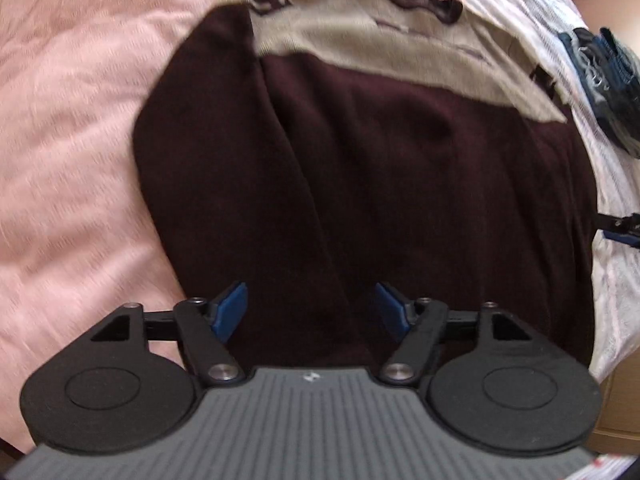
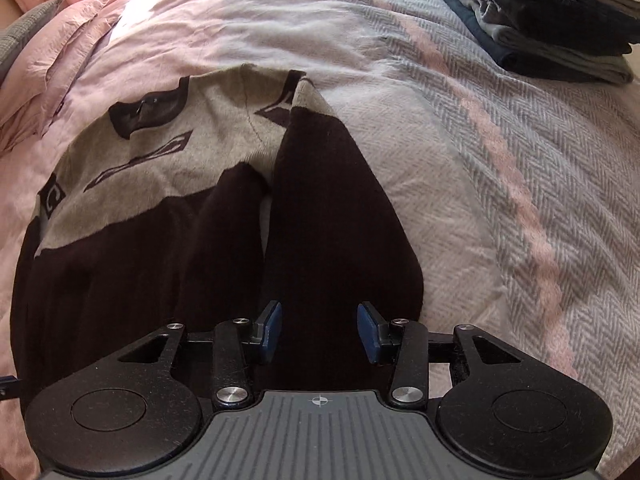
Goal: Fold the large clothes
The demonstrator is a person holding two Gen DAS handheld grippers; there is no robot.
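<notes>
A large sweater (image 1: 380, 168), dark maroon with a beige upper part and dark patches, lies flat on the bed; both sleeves are folded inward along the body. My left gripper (image 1: 310, 312) hovers open over its lower left edge, blue pads apart, nothing between them. In the right wrist view the sweater (image 2: 160, 240) fills the left and middle, with one maroon sleeve (image 2: 332, 216) running straight ahead. My right gripper (image 2: 319, 330) stands open astride that sleeve's near end. The right gripper's tip (image 1: 622, 228) also peeks in at the far right edge of the left wrist view.
A pink duvet (image 1: 68, 140) covers the bed to the left; a herringbone blanket (image 2: 500, 160) with pink stripes lies to the right. A stack of folded dark clothes (image 2: 552, 20) sits far right, also seen as folded dark clothes (image 1: 608, 84). Pillows (image 2: 52, 64) are far left.
</notes>
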